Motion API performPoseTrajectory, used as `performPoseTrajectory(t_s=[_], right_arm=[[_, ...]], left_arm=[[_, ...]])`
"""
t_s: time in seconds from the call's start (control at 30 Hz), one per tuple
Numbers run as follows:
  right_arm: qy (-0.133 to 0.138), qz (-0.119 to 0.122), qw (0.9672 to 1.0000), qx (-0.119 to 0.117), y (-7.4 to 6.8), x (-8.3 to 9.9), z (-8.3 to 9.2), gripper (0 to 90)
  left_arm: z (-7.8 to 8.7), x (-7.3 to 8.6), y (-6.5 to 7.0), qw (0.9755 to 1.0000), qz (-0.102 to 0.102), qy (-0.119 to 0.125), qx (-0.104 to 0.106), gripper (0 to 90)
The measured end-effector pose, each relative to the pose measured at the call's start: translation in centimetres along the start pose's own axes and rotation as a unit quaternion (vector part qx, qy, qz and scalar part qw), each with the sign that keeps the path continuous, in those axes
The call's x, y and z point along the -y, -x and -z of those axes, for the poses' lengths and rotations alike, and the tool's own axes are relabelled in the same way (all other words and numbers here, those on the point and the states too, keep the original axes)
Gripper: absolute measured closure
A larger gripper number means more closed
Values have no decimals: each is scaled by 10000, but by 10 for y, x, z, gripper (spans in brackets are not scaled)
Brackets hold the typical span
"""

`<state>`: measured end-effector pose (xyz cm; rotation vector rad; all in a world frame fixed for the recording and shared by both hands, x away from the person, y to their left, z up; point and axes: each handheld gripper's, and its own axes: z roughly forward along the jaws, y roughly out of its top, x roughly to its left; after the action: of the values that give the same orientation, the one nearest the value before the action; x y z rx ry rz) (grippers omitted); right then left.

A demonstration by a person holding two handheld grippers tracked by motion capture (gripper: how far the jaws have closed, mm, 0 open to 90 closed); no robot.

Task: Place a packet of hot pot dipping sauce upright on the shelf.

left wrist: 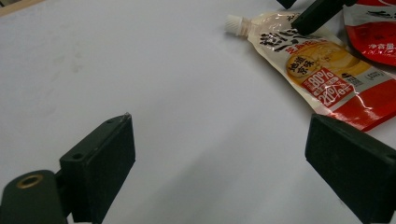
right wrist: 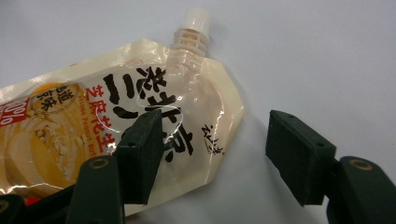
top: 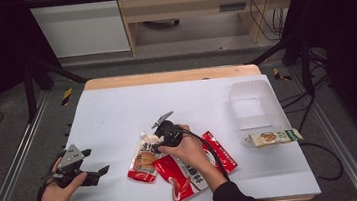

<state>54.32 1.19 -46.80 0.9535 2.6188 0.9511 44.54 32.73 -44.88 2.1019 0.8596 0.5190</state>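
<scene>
We have the right hand-held gripper [right wrist: 212, 154] released and poised straddling the spout end of the sauce pouch [right wrist: 116, 135], which lies flat on the worktop [top: 117, 112] — long axis running back from cap towards us — the left hand-held gripper [top: 96, 173] well apart

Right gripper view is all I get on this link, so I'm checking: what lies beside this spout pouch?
Observer: In the high view, a red packet lies just right of the spout pouch.
Operator: Where's the left gripper?
Observer: The left gripper is off at the left side of the table, jaws open, nothing between them.
Operator: Any container around?
Observer: A clear tub stands at the far right.
</scene>
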Motion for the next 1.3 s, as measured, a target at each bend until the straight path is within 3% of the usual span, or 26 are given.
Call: performPoseTrajectory(t_s=[0.33,0.5,0.77,1.0,1.1,1.3], right_arm=[[-89,26,9998,-195,-6,1,1,536],[-143,102,9997,-157,-9,1,3,692],[-141,286,9993,-209,-14,1,3,852],[189,526,9984,-114,-23,-8,10,888],[470,599,9970,-125,-30,-21,15,893],[658,963,9931,-96,-48,-46,27,896]], left_arm=[[-2,-1,2,10000,-61,-71,35,82],[-3,-1,3,9999,-83,-100,23,83],[-5,-1,4,9998,-114,-151,58,83],[-1,0,2,10000,-46,-88,-4,85],[3,0,-1,10000,17,-17,-55,87],[9,-2,-2,9999,64,107,-83,90]])
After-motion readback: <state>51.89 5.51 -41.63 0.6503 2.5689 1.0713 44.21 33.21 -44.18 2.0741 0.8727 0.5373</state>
